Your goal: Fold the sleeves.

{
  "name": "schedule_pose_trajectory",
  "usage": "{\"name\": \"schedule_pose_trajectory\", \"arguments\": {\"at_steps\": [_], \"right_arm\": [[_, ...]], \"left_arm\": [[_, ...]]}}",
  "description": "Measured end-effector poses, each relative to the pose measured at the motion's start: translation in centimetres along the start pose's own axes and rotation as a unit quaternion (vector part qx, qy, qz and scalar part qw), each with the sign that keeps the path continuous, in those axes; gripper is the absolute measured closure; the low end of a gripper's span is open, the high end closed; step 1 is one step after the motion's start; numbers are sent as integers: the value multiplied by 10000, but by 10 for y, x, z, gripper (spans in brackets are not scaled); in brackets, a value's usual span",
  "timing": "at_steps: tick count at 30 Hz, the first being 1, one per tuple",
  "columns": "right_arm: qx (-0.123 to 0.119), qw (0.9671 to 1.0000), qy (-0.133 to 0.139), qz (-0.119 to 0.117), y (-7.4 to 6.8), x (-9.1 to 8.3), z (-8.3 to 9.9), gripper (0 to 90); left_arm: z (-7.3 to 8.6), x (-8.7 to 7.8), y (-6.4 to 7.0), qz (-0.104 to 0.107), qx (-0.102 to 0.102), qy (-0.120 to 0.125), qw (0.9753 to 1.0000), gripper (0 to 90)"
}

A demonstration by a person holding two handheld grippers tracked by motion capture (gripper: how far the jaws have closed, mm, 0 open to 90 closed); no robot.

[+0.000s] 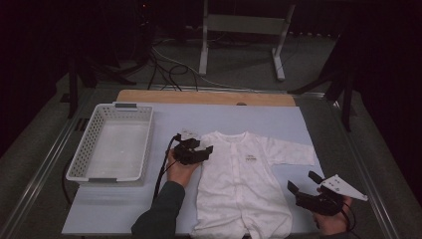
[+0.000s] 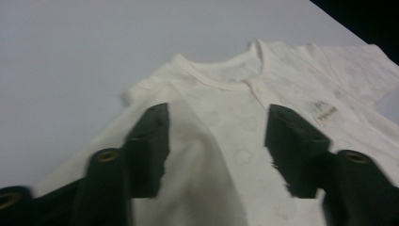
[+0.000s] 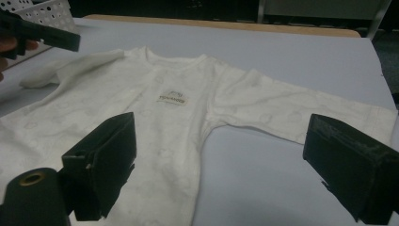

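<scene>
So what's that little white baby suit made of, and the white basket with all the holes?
The small white baby suit looks like soft, matte cotton knit, though I can't be sure: it lies limp and flat, with gentle creases and a faint printed pattern. The white rectangular holed basket looks like hard moulded plastic: its walls stand stiff, with neat, even rows of holes.

A white baby romper [image 1: 242, 184] lies flat, front up, on the mat; one sleeve folded in, the other outstretched.
</scene>
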State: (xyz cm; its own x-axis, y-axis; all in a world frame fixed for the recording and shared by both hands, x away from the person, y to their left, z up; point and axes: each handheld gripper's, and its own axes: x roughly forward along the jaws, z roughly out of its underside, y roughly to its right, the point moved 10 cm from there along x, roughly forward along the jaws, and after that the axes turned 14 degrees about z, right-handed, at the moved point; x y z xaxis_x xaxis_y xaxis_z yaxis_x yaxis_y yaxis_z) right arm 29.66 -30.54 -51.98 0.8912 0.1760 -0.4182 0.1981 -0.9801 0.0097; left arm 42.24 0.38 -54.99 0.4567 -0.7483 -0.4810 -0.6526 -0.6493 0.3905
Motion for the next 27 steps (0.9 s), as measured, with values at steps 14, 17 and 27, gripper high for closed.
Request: {"name": "schedule_pose_trajectory", "arguments": {"at_steps": [14,17,27], "right_arm": [[10,10000,18,-8,-1,0,-1,103],[10,10000,32,-1,0,0,-1,103],[106,9999,48,-48,0,-1,-1,103]], "left_arm": [[10,-27,-19,-412,-108,119,9990,211],[17,-30,-24,-532,-136,41,9985,212],[36,-34,-35,-712,-276,-164,9969,214]]}}
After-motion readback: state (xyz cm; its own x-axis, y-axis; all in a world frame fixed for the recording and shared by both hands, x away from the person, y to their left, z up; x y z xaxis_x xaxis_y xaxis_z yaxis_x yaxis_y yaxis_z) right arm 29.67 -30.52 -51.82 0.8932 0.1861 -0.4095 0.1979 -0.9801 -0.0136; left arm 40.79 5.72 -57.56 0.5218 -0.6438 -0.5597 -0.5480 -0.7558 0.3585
